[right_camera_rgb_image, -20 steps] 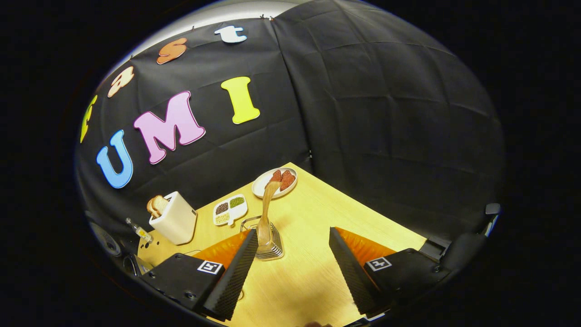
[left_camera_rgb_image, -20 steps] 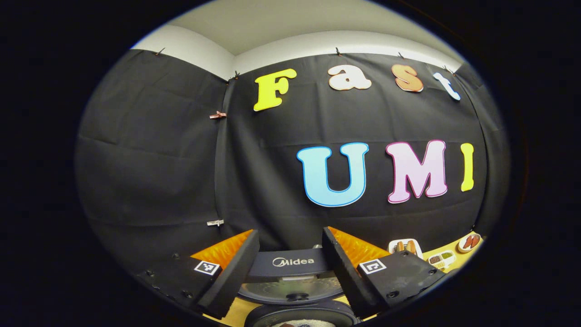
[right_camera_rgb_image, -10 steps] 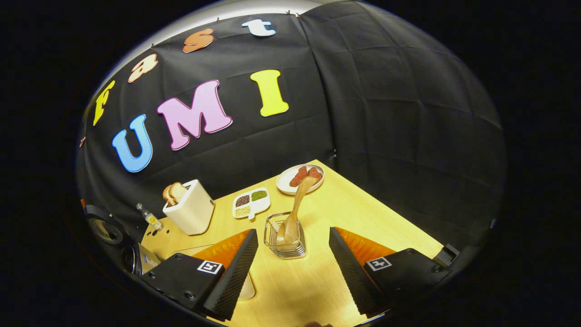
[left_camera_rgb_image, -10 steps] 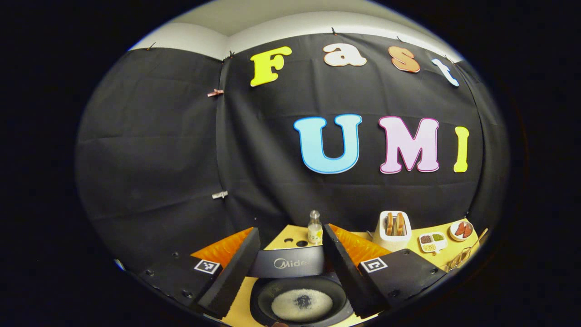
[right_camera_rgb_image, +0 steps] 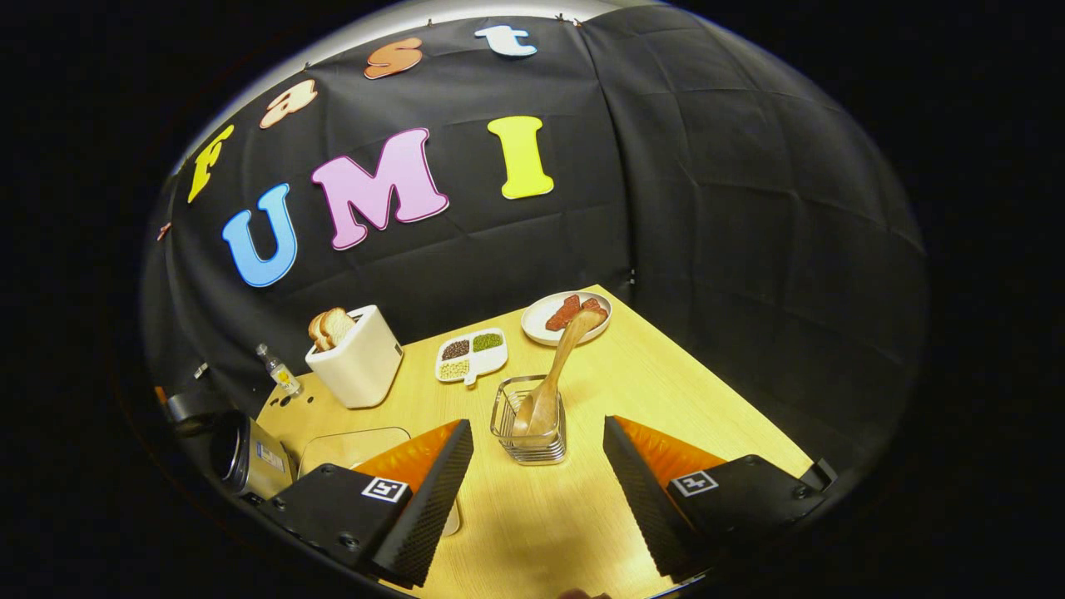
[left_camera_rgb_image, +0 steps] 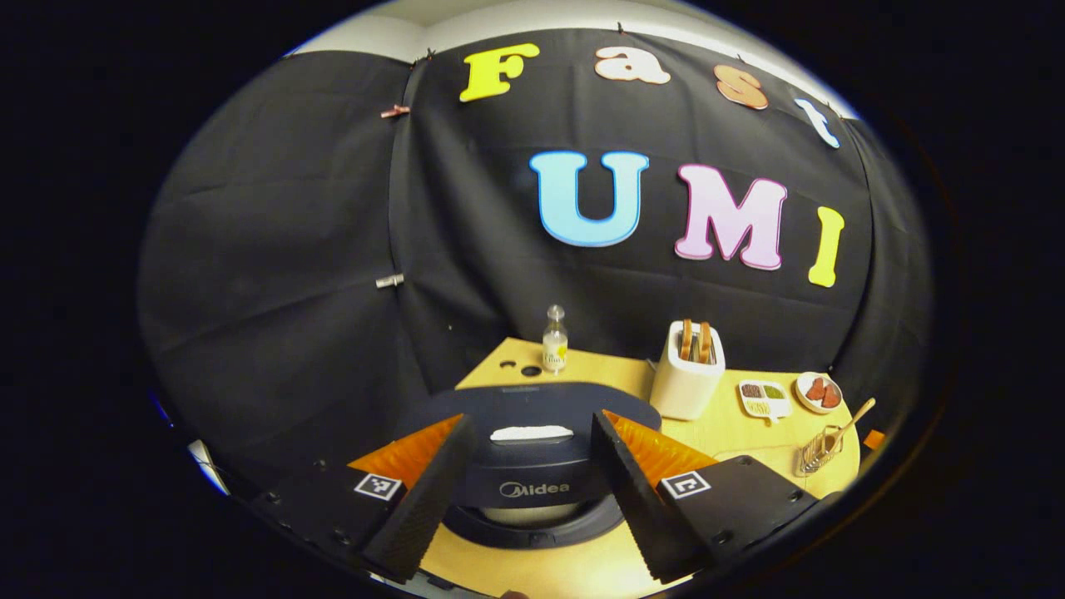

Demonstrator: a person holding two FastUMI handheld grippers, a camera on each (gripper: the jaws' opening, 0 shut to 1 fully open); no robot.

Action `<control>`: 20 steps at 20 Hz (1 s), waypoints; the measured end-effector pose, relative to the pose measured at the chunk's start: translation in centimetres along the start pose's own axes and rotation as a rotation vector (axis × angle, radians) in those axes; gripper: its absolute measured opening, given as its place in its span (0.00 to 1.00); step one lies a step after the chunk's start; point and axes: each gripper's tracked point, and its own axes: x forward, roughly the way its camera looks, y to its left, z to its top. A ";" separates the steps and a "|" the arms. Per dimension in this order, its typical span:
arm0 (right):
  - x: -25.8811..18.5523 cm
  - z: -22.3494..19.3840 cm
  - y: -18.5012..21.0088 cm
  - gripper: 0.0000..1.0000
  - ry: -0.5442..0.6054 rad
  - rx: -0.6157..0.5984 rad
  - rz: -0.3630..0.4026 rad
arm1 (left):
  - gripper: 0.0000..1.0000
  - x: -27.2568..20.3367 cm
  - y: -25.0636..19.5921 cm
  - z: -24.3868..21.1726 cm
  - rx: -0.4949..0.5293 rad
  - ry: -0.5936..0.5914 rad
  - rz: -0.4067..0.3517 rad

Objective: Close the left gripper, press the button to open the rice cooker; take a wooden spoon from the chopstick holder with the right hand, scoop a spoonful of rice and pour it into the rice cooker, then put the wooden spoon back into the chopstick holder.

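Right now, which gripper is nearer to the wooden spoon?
Right. The right gripper faces the wooden spoon just ahead; from the left gripper, that spoon sits far off to the side.

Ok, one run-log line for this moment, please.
left gripper: open, in front of rice cooker | right gripper: open, empty | wooden spoon: standing in chopstick holder

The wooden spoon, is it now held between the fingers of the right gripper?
No. In the right gripper view the wooden spoon stands in the chopstick holder, apart from the open right gripper.
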 end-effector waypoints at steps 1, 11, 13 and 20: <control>-0.1 -0.3 0.1 0.99 0.007 0.000 0.004 | 0.98 0.1 -0.1 -1.1 0.005 0.013 0.000; -0.6 -2.2 0.4 0.99 0.060 -0.028 0.032 | 0.99 1.1 -0.8 -9.3 0.034 0.146 0.041; -0.5 -2.3 0.4 0.99 0.066 -0.032 0.033 | 1.00 1.2 -0.6 -9.5 0.038 0.142 0.053; -0.4 -2.4 1.1 0.99 0.070 -0.045 0.043 | 0.99 1.5 -0.8 -9.4 0.049 0.129 -0.009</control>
